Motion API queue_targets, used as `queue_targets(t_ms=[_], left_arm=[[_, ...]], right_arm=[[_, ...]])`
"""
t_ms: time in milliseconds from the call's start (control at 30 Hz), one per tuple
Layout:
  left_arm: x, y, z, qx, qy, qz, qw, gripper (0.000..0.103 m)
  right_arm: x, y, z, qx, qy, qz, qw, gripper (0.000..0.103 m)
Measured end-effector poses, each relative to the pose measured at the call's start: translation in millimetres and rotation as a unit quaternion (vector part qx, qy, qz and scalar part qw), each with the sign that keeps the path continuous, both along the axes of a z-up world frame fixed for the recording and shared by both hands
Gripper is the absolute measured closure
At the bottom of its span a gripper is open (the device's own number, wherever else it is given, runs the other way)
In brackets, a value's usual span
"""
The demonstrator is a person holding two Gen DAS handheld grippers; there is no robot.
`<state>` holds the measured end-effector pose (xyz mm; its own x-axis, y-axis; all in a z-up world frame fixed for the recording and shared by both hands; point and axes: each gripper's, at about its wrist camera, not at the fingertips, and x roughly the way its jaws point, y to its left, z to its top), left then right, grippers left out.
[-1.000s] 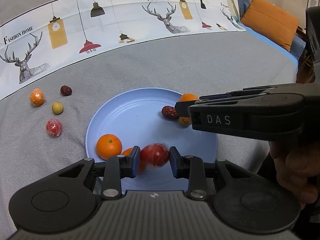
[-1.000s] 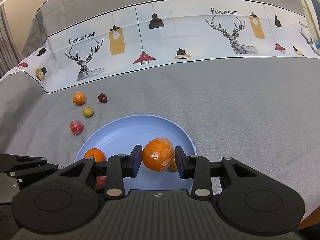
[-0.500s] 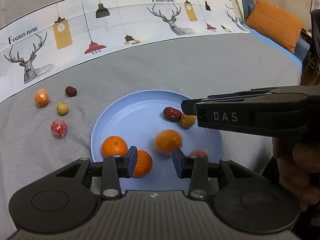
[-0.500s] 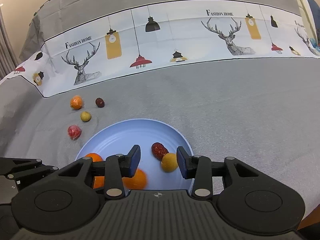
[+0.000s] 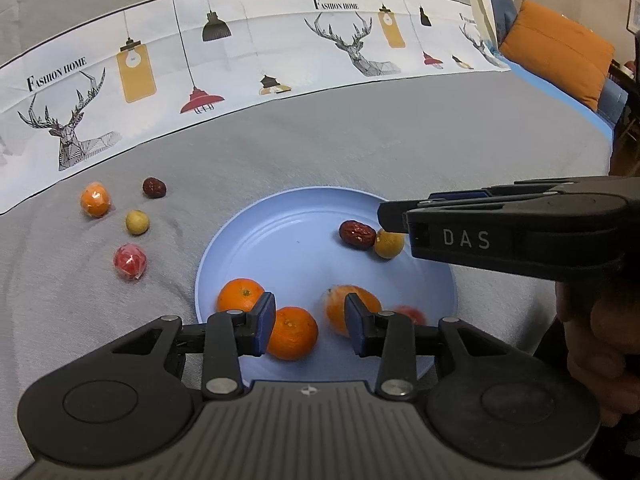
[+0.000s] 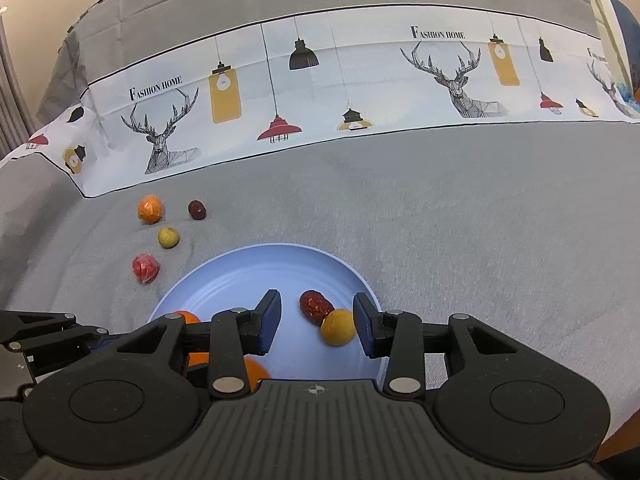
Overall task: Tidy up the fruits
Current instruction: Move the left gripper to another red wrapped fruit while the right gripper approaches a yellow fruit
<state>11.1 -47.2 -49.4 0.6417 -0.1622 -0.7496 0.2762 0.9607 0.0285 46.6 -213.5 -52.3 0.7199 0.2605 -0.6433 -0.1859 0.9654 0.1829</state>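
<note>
both grippers hang over the blue plate (image 5: 224,248) with nothing held: the left gripper (image 5: 310,326) has its jaws released, a mandarin (image 5: 291,333) showing in the gap below them, and the right gripper (image 6: 317,324) likewise stands with its jaws spread above the plate's near side; this reads as the pause between placements, with six fruits in the plate and four left on the grey cloth of the desk (image 5: 360,152) to the plate's left; these are a wrapped orange (image 5: 95,199), a red jujube (image 5: 154,187), a small yellow fruit (image 5: 137,222) and a wrapped red fruit (image 5: 129,261), all loosely grouped, near one another but apart; the next move likely calls for the left gripper to swing out to that cluster, probably the wrapped red fruit as the nearest, and close gently; the plate looks smooth and shallow, so round fruit may roll; the cloth is matte and woven; the wrapped pieces show glossy film that could slip; the jujube (image 6: 316,306) in the plate is wrinkled and oval, touching a dull yellow ball-like fruit (image 6: 338,327)
</note>
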Motion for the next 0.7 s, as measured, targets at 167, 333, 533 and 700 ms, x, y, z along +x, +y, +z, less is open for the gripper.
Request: queue_targets(t_ms=[167, 333, 533, 700], left_arm=[[-0.9, 0.3, 2.6, 0.005, -0.011, 0.001, 0.9999, 0.087], [0.8, 4.8, 6.0, 0.007, -0.020, 0.015, 0.9997, 0.088], [10.0, 27.0, 16.3, -0.014, -0.019, 0.065, 0.9976, 0.088], [10.7, 44.6, 32.6, -0.033, -0.034, 0.091, 0.9947, 0.088]], right_arm=[[0.4, -0.9, 1.3, 0.000, -0.003, -0.003, 1.000, 0.061], [-0.4, 0.3, 1.3, 0.000, -0.007, -0.003, 1.000, 0.061], [-0.7, -0.9, 1.9, 0.004, -0.016, -0.008, 1.000, 0.067], [-0.3, -0.7, 3.2, 0.007, -0.021, -0.007, 1.000, 0.071]])
